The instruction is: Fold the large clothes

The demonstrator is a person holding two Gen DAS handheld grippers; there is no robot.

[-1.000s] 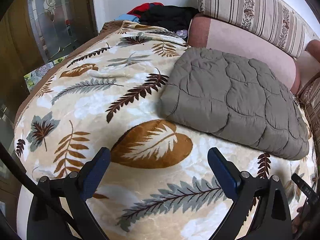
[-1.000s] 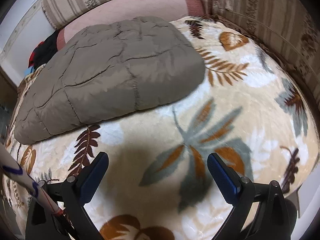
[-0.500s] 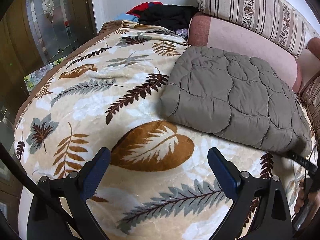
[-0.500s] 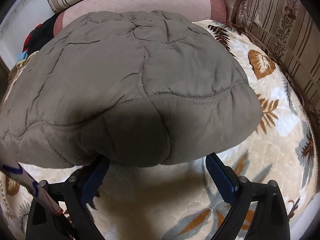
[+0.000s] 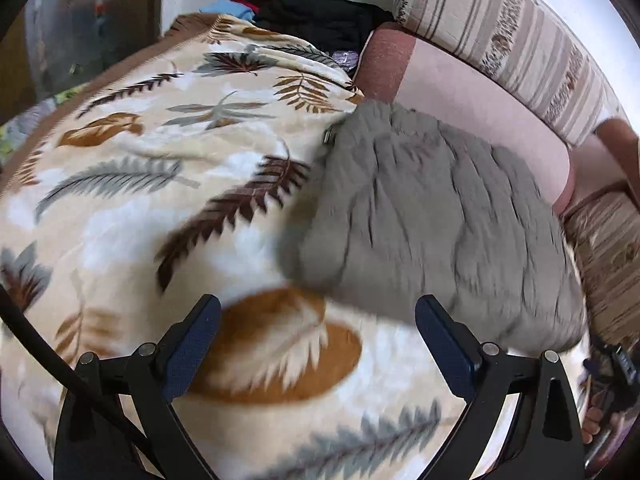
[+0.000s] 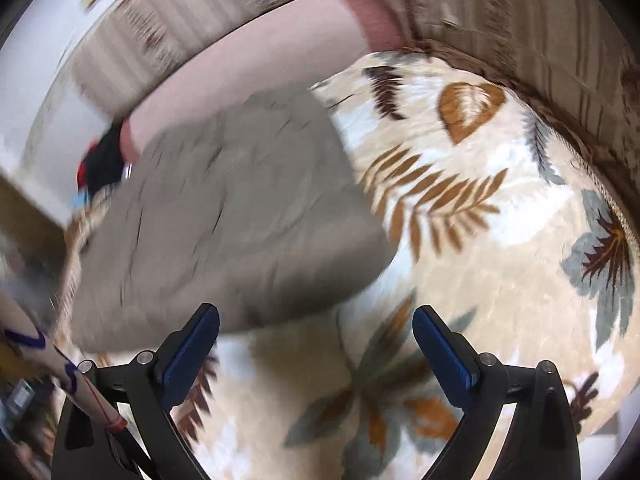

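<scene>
The leaf-print blanket (image 5: 152, 216) covers the whole sofa seat, and on it, toward the back edge against the pink backrest (image 5: 480, 120), lies the grey quilted garment (image 5: 432, 216), already folded into a thick pad. Both views are smeared with motion, so its stitching and edges are hard to read. The left tongs (image 5: 316, 344) stand wide with nothing between them, low over the blanket near the front edge; the right tongs (image 6: 316, 344) are equally wide and empty, just in front of the garment's near edge.

The likely trouble is the puffy padding: a fold in it may spring open, and wide tongs closing on a thick edge could grab only the top layer or catch the plush blanket along with it, dragging the stack out of shape.

Only the left view shows the pile of dark and red clothes (image 5: 320, 12) at the far left corner and a small metal piece at the garment's far corner. Only the right view shows the striped armrest (image 6: 540, 40) along the right edge.
</scene>
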